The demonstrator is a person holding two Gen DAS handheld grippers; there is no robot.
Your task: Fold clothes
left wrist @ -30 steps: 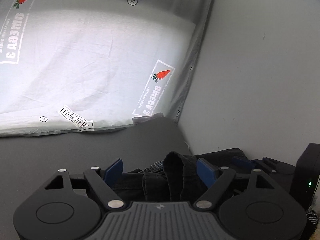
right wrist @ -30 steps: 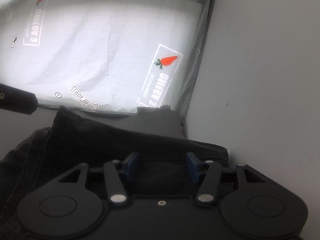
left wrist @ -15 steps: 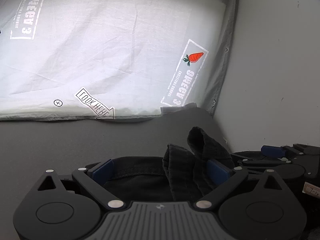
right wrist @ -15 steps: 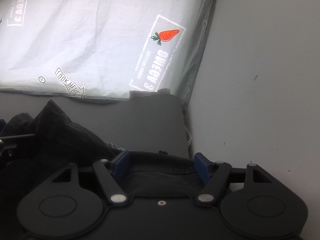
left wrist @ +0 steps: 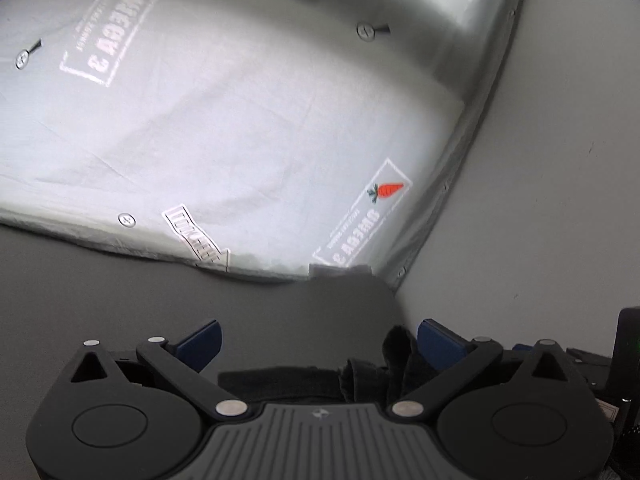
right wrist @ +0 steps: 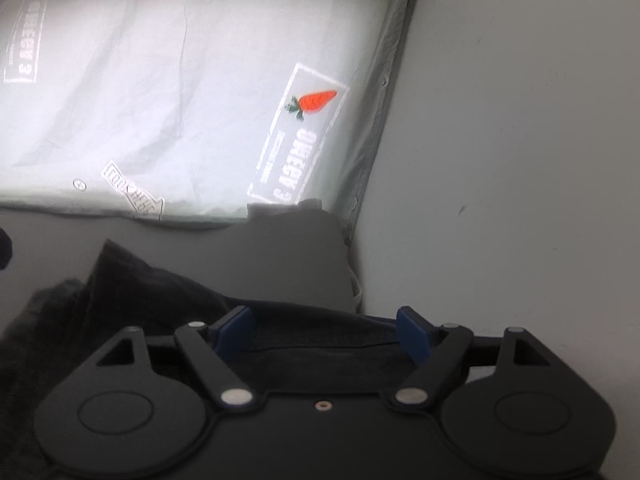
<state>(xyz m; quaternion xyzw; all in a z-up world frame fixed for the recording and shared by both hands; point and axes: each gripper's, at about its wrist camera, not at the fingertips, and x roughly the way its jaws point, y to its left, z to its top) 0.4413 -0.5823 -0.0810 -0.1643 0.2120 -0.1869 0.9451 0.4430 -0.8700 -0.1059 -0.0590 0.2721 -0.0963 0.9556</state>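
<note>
Jaws of both grippers stand spread. Left gripper [left wrist: 318, 340]: dark garment [left wrist: 384, 364] bunched against its right finger. Right gripper [right wrist: 324, 326]: garment hem [right wrist: 320, 344] runs left-right across the gap, bulk heaped near-left on the grey bed [right wrist: 280, 248]. Right gripper sits squarer to it.

Count: one dark garment [right wrist: 168, 304], two grippers – left gripper [left wrist: 318, 344], right gripper [right wrist: 322, 330] – one pale printed sheet [right wrist: 160, 80] far, two carrot prints in right-wrist view.
</note>
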